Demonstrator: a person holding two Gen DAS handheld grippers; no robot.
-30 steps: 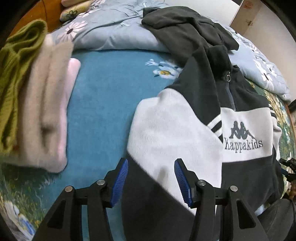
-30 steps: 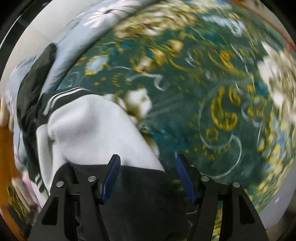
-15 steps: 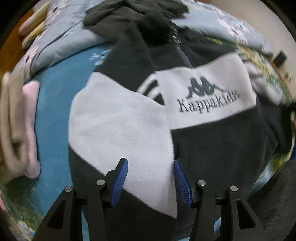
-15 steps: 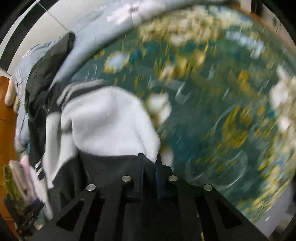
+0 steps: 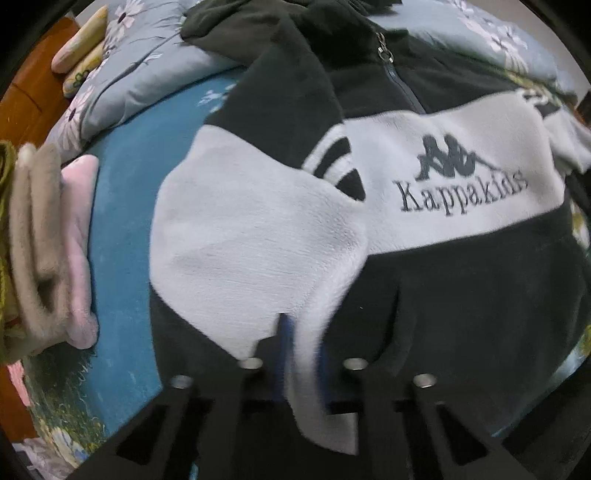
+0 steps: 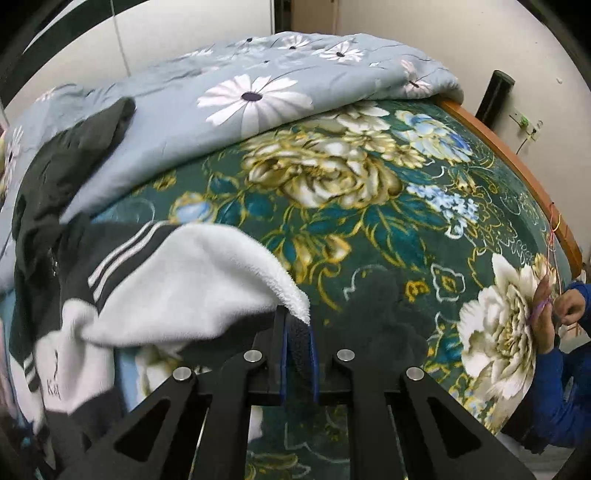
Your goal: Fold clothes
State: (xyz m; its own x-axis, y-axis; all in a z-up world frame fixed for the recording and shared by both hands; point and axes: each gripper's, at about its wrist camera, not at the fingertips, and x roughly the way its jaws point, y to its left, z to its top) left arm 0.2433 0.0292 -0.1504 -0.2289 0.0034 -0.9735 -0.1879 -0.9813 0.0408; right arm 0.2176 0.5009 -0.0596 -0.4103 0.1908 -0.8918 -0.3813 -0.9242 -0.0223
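A black and white fleece jacket with a Kappakids logo lies front up on the bed. My left gripper is shut on the white part of its near sleeve. In the right wrist view my right gripper is shut on the other sleeve at the black and white edge and holds it lifted above the floral blanket. The jacket body hangs at the lower left there.
Folded beige, pink and green clothes are stacked at the left. A dark garment lies on a grey-blue daisy quilt behind the jacket. A person's hands in blue sleeves are at the right bed edge.
Both grippers were open a second ago; the right one shut on its sleeve first and has lifted it, then the left one moved over the jacket and shut on the near sleeve.
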